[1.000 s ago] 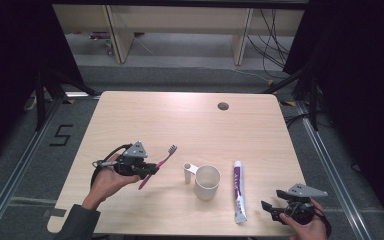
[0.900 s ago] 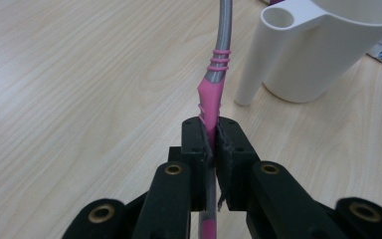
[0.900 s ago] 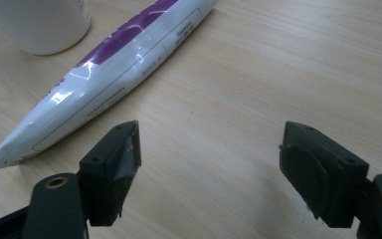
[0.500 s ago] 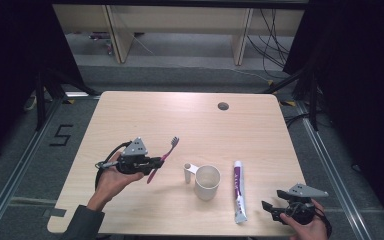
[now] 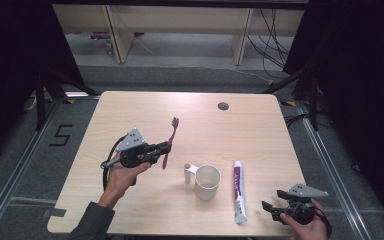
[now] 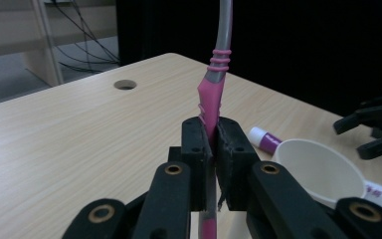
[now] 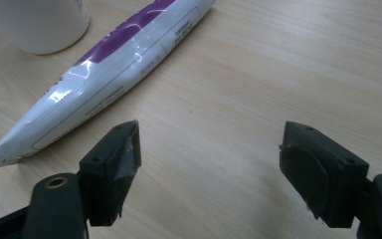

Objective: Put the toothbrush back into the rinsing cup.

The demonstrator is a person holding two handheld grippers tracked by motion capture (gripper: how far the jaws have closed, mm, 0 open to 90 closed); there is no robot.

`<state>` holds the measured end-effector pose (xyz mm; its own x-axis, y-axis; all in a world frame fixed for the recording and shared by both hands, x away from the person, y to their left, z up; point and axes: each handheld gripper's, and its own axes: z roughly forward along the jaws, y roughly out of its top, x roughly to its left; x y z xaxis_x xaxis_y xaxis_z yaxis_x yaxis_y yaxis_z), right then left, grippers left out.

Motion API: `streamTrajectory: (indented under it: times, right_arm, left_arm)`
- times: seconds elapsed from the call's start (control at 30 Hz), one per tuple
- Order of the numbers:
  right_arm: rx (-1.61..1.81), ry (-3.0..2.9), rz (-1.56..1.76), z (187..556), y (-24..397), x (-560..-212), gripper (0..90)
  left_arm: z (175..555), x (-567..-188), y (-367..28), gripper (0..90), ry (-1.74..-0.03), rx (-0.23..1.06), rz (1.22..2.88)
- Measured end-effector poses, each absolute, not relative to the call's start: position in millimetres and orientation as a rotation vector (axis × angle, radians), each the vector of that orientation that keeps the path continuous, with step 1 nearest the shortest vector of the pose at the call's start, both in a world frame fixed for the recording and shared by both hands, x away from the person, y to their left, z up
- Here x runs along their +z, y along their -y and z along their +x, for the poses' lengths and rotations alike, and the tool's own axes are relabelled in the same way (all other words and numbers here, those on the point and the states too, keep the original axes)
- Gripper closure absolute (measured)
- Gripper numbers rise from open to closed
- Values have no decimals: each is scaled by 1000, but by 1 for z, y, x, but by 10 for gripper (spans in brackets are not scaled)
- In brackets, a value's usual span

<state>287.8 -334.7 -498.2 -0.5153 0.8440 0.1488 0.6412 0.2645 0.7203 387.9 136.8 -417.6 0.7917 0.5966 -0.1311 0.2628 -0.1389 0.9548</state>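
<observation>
My left gripper (image 5: 167, 147) (image 6: 212, 149) is shut on a pink and grey toothbrush (image 5: 169, 141) (image 6: 214, 89), lifted off the table left of centre with its bristle head pointing away. A white mug (image 5: 206, 182) (image 6: 320, 169) stands to its right, handle toward the left gripper. A white and purple toothpaste tube (image 5: 238, 189) (image 7: 114, 64) (image 6: 261, 138) lies right of the mug. My right gripper (image 5: 269, 209) (image 7: 209, 159) rests low at the table's near right corner, open, its jaws wide over bare wood beside the tube's flat end.
The light wooden table (image 5: 145, 110) has a round cable hole (image 5: 223, 106) near its far edge. Beyond the table stand wooden shelving legs and loose cables on the floor. Dark curtains close off both sides.
The left hand has raised the toothbrush and swung it up and toward the far side, from lying near the table to held aloft. The right gripper has kept still.
</observation>
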Motion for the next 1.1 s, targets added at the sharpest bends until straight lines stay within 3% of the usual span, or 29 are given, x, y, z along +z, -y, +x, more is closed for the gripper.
streamTrajectory:
  times: [1.1]
  right_arm:
    - [1081,-2282,1327,290,337,-499,253]
  left_arm:
    - [386,-408,-84,828,-581,321,1677]
